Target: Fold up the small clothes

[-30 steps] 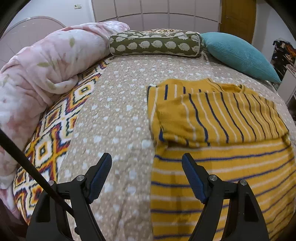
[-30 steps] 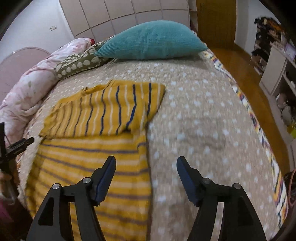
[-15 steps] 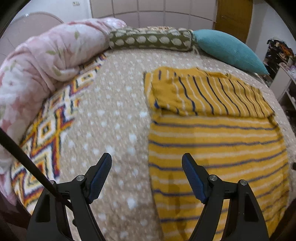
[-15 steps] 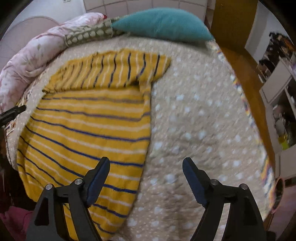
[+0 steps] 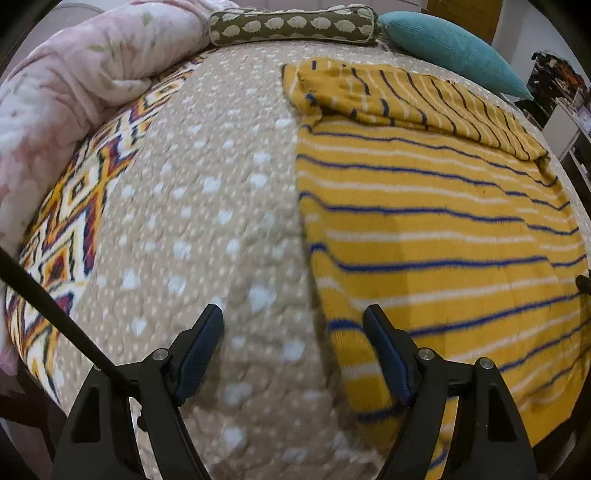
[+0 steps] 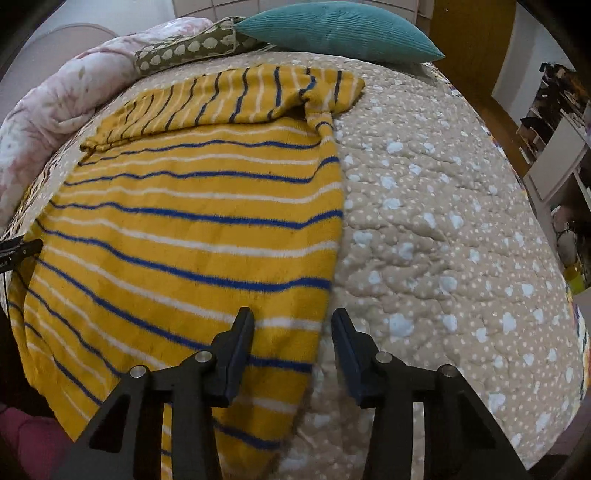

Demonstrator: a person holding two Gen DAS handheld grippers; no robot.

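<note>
A mustard-yellow sweater (image 5: 424, 221) (image 6: 192, 229) with blue and white stripes lies flat on the bed, its sleeves (image 6: 229, 99) folded across the top. My left gripper (image 5: 291, 314) hovers open low over the sweater's left edge near the hem, and that edge lies between its fingers, close to the right one. My right gripper (image 6: 292, 315) is over the sweater's right edge near the hem. Its jaws are closing, the edge is between them, and the pads do not press the cloth.
The beige dotted bedspread (image 5: 207, 206) (image 6: 443, 240) has a patterned border (image 5: 74, 221). A pink blanket (image 5: 74, 85), an olive bolster (image 5: 291, 26) and a teal pillow (image 6: 332, 29) lie at the head. Shelves (image 6: 561, 122) stand beyond the right side. A black cable (image 5: 55, 317) crosses the lower left.
Both grippers have drawn back from the sleeves toward the near hem and sunk closer to the cloth. The right gripper's jaws have narrowed; the left's stay wide.
</note>
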